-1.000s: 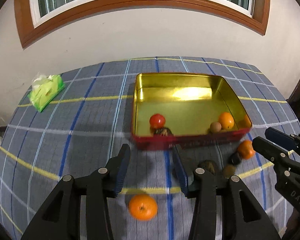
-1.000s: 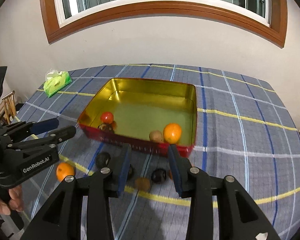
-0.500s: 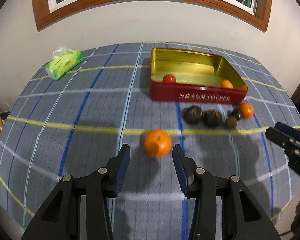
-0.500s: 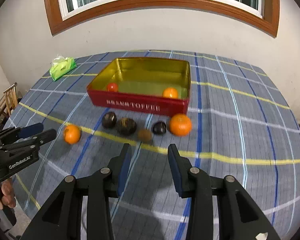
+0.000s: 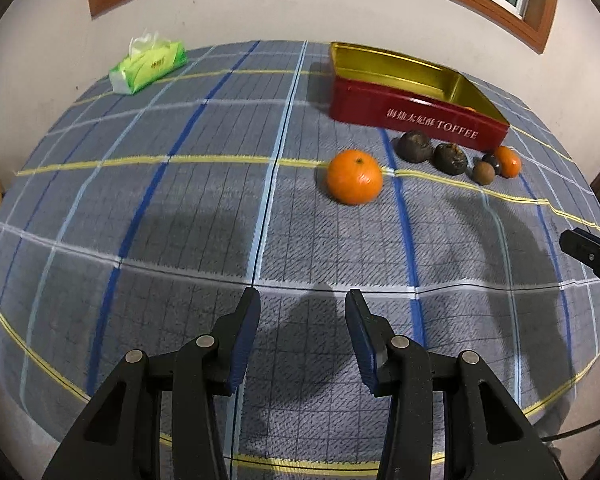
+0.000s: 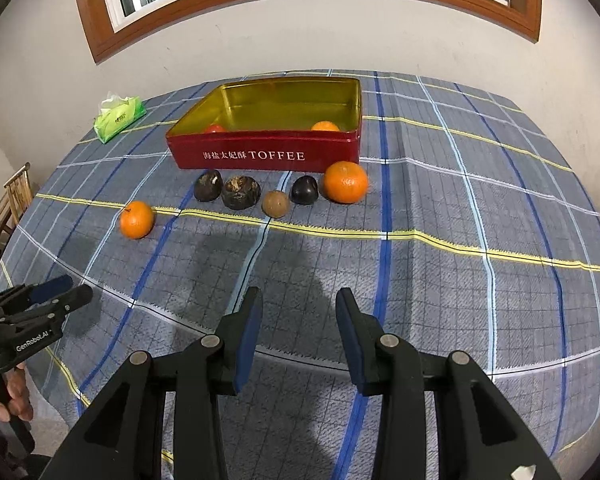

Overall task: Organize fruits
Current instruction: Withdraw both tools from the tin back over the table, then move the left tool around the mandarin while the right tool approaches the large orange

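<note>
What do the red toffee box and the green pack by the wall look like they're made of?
Toffee box: likely tin-plated metal, glossy red paint outside, mirror-like gold inside that reflects light. Green pack: soft plastic film, slightly shiny and crumpled, with white tissue poking out on top.

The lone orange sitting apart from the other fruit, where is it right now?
In the right wrist view the lone orange lies on the tablecloth, left of the fruit row, nearest a dark fruit, in front of the toffee tin.
</note>
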Tool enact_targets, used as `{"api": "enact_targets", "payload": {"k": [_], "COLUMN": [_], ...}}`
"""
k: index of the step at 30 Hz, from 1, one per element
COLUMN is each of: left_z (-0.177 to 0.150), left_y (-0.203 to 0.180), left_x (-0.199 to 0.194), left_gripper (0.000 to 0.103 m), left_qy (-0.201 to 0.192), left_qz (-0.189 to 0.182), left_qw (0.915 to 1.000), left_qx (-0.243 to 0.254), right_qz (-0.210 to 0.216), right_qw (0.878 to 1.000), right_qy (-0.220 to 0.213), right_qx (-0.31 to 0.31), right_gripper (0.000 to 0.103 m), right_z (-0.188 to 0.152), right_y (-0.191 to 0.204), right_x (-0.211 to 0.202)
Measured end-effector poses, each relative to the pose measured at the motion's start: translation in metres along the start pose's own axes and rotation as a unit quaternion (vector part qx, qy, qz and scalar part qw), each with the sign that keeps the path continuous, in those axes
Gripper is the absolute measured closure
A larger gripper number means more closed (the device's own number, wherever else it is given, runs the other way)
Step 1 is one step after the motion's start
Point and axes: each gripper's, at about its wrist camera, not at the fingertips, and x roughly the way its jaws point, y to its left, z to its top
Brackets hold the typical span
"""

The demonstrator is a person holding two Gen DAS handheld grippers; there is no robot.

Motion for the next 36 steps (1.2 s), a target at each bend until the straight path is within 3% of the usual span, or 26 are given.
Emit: {"api": "enact_targets", "payload": {"k": [8, 24, 36], "left_z": [0.004, 0.040, 0.052], "left_y": [0.007, -0.025, -0.028], "left_x": [0.010, 0.038, 0.048], "left_gripper": [0.058, 0.058, 0.057], "left_qy": [0.004, -0.003, -0.014], "left_qz": [0.004, -0.005, 0.000], "left_qw": [1.0000, 0.9999, 0.9997], "left_qx": [-0.007, 0.016, 0.020], "right_qz": [-0.001, -0.027, -0.036], "right_qw": [1.000, 0.999, 0.999], "right_qy": [0.010, 0.030, 0.033], "right_qx": [0.003, 0.017, 0.008], "right_gripper": [0.067, 0.067, 0.064], "right_z": [-0.001, 0.012, 0.031], "right_y": [0.000, -0.023, -0.030], "right_x": [0.010, 0.044, 0.070]}}
